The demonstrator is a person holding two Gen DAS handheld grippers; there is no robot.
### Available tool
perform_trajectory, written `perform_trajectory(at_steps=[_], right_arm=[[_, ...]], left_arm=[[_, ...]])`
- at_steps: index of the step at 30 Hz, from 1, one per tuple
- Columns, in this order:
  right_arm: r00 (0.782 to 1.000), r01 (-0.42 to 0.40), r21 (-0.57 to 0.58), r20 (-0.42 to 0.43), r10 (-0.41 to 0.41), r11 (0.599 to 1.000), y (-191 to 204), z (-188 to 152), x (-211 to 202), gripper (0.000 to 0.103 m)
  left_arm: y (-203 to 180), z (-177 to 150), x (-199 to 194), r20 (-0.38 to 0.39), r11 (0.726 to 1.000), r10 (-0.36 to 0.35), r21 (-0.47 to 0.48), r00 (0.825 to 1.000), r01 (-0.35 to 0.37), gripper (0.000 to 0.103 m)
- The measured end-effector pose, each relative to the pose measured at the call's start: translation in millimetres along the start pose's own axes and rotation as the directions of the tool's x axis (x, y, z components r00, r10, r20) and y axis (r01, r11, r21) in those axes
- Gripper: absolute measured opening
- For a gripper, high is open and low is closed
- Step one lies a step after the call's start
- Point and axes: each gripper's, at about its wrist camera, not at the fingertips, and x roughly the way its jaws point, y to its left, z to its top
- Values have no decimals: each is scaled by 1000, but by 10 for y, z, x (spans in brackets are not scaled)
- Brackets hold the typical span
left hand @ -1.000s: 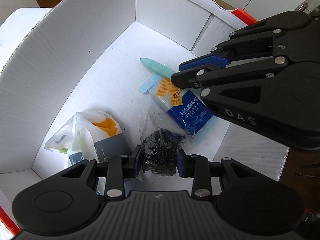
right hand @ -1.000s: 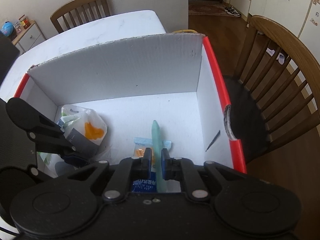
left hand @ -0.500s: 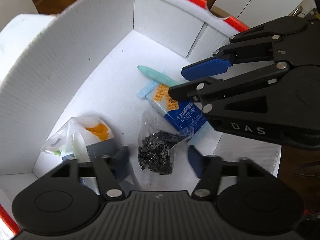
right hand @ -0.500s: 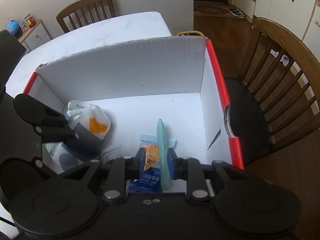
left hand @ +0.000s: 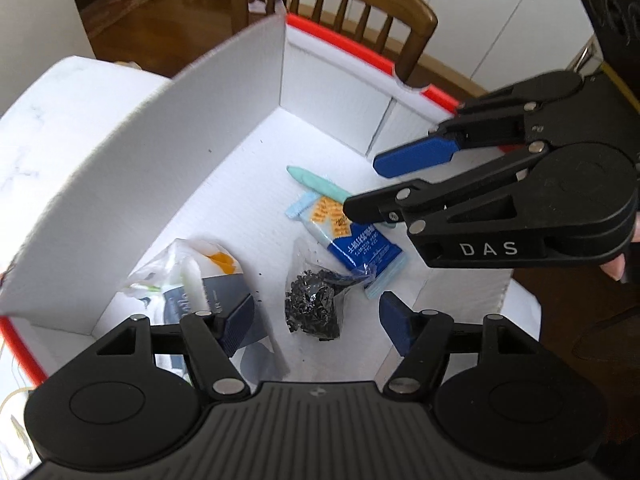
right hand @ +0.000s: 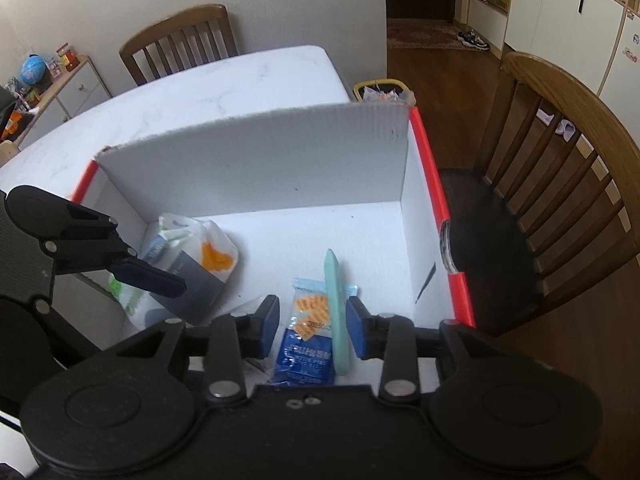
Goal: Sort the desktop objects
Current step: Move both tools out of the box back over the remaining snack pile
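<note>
Left wrist view: your left gripper (left hand: 316,320) has its jaws standing well apart, nothing pinched. The clear bag of black bits (left hand: 314,308) lies on the floor of the white box (left hand: 160,152) right in the gap between them, closer to neither pad and touching neither. Just beyond the jaws sits the blue and orange packet (left hand: 352,236), with the mint green stick (left hand: 316,182) lying across its far end. The white plastic bag (left hand: 192,268) is off beside the left-hand jaw. Your right gripper (left hand: 360,184) hangs over the packet.

Right wrist view: your right gripper's (right hand: 313,330) jaws are opening, with the mint green stick (right hand: 335,312) and the blue and orange packet (right hand: 308,332) both lying loose between them. The stick runs just inside the right-hand jaw; I can't tell if it touches that pad. The white plastic bag (right hand: 200,252) lies past the left-hand jaw.
</note>
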Motion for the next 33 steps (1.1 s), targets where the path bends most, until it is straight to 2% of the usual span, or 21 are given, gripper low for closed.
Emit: perform_trajectory(at_steps=[5, 6, 12, 15, 20, 26, 27, 30, 33], right_arm=[[1000, 3, -13, 25, -2, 1000, 79, -4, -125, 36], [1000, 1, -14, 29, -1, 1000, 93, -8, -146, 36], [999, -10, -13, 47, 11, 1000, 183, -40, -261, 39], [998, -11, -16, 62, 12, 1000, 233, -68, -328, 40], [996, -3, -9, 87, 4, 1000, 314, -128, -432, 42], [994, -7, 0, 105, 7, 1000, 432, -185, -487, 43], [994, -7, 1, 106, 7, 1000, 453, -191, -492, 44], [993, -2, 3, 119, 2, 1000, 518, -205, -510, 59], [991, -5, 3, 131, 4, 1000, 586, -214, -544, 63]], left_arm=[[20, -98, -195, 49, 1000, 4, -23, 999, -2, 68], [27, -144, -78, 56, 1000, 7, -30, 998, -5, 68], [22, -289, -357, 141, 998, 22, -58, 990, -14, 68], [-8, -364, -497, 194, 997, 45, -68, 980, -32, 68], [-31, -590, -732, 294, 992, 80, -117, 953, -48, 70], [-37, -794, -909, 349, 988, 95, -150, 932, -45, 70], [-37, -827, -934, 355, 987, 98, -153, 930, -45, 70], [-29, -921, -998, 364, 985, 103, -164, 926, -45, 70], [-30, -1013, -1065, 373, 983, 123, -171, 920, -62, 72]])
